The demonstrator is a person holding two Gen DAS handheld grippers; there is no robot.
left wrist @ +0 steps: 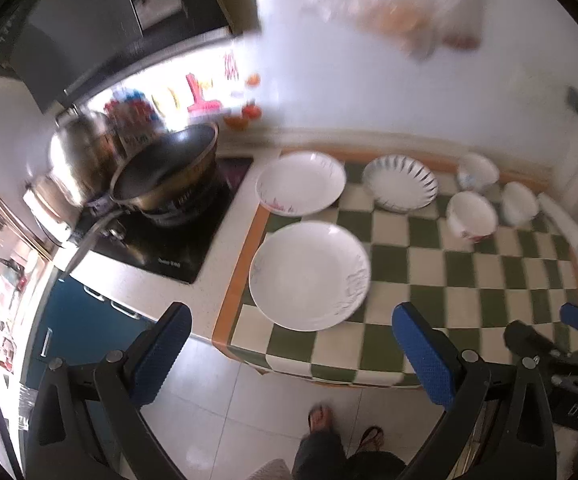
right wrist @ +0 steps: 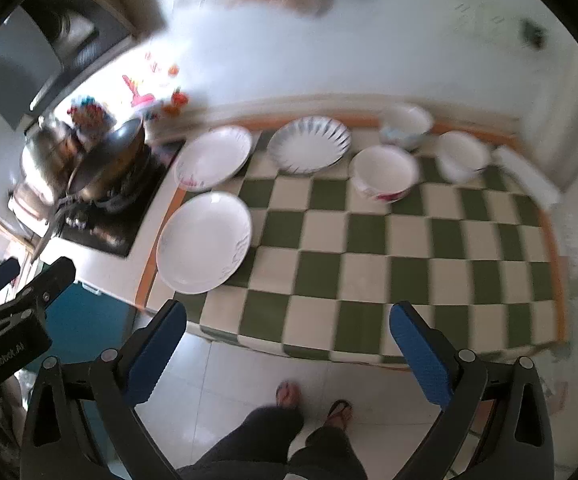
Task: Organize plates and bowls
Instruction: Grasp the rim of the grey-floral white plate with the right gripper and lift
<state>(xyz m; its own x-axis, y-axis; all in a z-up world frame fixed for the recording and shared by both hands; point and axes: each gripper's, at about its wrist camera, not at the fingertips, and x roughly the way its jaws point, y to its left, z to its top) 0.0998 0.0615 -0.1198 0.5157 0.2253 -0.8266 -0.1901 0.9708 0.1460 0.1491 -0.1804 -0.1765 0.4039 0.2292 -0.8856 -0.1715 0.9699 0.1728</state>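
Overhead, both grippers held above the floor at the counter's front edge. Left gripper (left wrist: 291, 344): blue-padded fingers spread wide, nothing between them. Right gripper (right wrist: 289, 344): same, spread and empty. Green-and-white checkered cloth (right wrist: 369, 264) covers the counter. Three plates at its left end: nearest white plate (left wrist: 309, 276) by the front-left corner, second white plate (left wrist: 301, 187) behind it, grey-streaked plate (left wrist: 400, 182) to that one's right. Three bowls toward the back right: floral bowl (left wrist: 472, 216) in front, blue-patterned bowl (left wrist: 477, 171) behind, plain white bowl (left wrist: 520, 202) at right. Wok (left wrist: 165, 172) on the black stove (left wrist: 169, 240), left of the cloth. Picture blurred
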